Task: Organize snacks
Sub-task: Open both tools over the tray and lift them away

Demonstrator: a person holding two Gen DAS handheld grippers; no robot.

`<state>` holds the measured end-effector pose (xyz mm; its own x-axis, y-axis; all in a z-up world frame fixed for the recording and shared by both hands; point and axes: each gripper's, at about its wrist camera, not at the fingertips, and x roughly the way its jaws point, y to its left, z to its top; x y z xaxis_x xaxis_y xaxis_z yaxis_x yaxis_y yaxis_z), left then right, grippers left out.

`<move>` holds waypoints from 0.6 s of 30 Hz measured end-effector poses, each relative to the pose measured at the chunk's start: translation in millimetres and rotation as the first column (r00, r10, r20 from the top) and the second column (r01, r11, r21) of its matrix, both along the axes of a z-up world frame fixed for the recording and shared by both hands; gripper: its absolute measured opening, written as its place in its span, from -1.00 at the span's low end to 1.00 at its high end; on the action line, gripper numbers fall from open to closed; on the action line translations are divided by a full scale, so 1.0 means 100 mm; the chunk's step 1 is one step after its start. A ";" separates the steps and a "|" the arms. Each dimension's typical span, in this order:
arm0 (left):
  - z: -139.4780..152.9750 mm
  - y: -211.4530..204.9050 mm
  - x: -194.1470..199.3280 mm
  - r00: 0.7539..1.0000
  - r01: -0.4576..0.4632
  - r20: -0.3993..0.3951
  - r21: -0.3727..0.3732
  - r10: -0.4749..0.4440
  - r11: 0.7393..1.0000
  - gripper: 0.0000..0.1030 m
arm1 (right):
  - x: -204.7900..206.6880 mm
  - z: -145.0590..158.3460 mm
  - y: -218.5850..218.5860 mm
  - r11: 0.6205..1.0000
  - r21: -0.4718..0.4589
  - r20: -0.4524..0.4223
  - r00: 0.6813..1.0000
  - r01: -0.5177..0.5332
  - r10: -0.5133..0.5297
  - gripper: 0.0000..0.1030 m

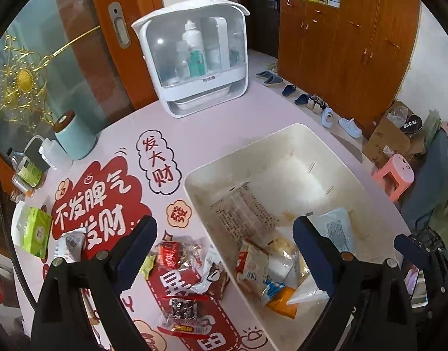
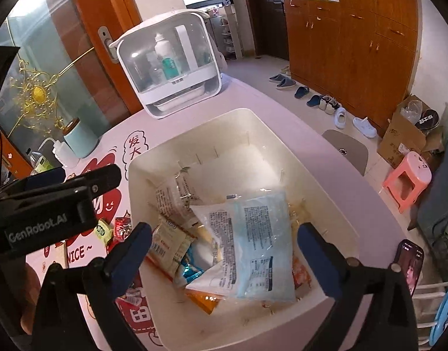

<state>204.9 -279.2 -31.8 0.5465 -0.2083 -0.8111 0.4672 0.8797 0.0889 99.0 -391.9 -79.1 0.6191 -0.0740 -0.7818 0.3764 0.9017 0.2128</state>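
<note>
Both my grippers spread wide, empty: left gripper [image 1: 224,251], right gripper [image 2: 224,259]. Cream bin [image 2: 335,204], frame centre, already holds several packets, blue pouch [image 2: 262,242] on top. Loose snacks [image 1: 180,275] lower left on the table still need binning; roughly halfway.

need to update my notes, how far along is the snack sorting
Partly done. Several packets already lie in the white bin, among them a pale blue pouch. Nothing is in hand: the left gripper and the right gripper are both open and empty above it. Left to do: the loose snacks on the table beside the bin.
</note>
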 end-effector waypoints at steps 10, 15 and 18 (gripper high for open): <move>0.20 0.47 -0.23 0.999 -0.028 0.036 -0.011 0.029 1.000 0.82 | -0.07 0.09 0.25 0.999 -0.017 0.002 1.000 -0.027 0.027 0.95; 0.25 0.83 -0.38 0.998 -0.047 0.041 -0.020 0.047 0.999 0.82 | -0.15 0.13 0.41 0.999 -0.027 0.005 1.000 -0.030 0.030 0.95; 0.26 1.09 -0.49 0.997 -0.065 0.044 -0.016 0.066 0.998 0.83 | -0.19 0.15 0.52 0.999 -0.038 0.001 0.999 -0.033 0.033 0.95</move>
<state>155.6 -169.9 -5.7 0.5946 -0.1823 -0.7831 0.4046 0.9095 0.0954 80.1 -339.4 -64.6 0.6227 -0.0838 -0.7780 0.3465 0.9210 0.1782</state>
